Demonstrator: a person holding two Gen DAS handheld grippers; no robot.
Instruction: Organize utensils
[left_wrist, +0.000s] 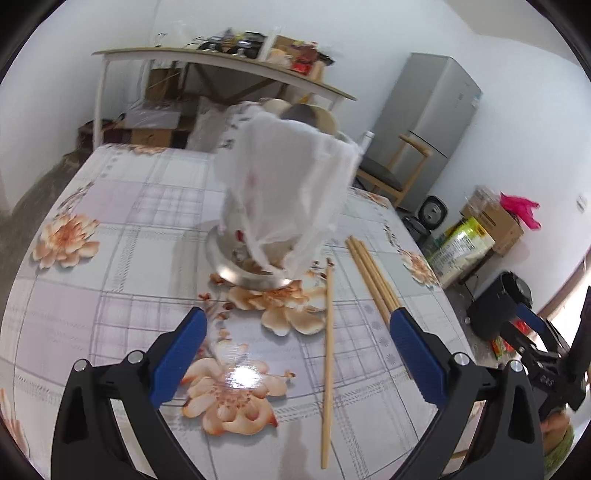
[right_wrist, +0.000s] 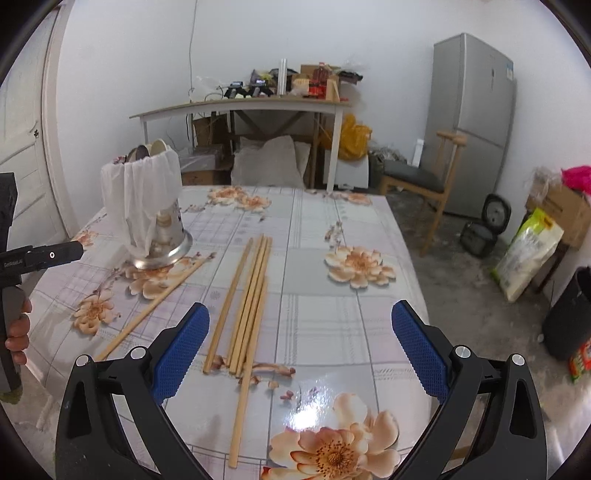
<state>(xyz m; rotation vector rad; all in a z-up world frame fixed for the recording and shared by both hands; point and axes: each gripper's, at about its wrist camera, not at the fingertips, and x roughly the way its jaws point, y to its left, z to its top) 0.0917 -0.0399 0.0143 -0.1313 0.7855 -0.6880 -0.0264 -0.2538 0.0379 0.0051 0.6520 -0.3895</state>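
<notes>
A metal utensil holder (left_wrist: 255, 273) (right_wrist: 162, 254) draped in white cloth (left_wrist: 291, 177) (right_wrist: 140, 184) stands on the floral table, with spoon-like heads poking out of its top. A single wooden chopstick (left_wrist: 327, 354) (right_wrist: 155, 302) lies apart, in front of the holder. A bundle of several chopsticks (right_wrist: 247, 299) (left_wrist: 373, 277) lies to its right. My left gripper (left_wrist: 297, 328) hovers open above the table, short of the holder. My right gripper (right_wrist: 301, 325) is open over the near ends of the bundle. Neither holds anything.
The table (right_wrist: 332, 332) carries a glossy flowered cloth. Behind it are a cluttered white desk (right_wrist: 240, 107), a wooden chair (right_wrist: 424, 181) and a grey fridge (right_wrist: 476, 122). Bags, a box and a black bin (right_wrist: 569, 317) stand on the floor at right. A hand (right_wrist: 18, 328) grips the left tool.
</notes>
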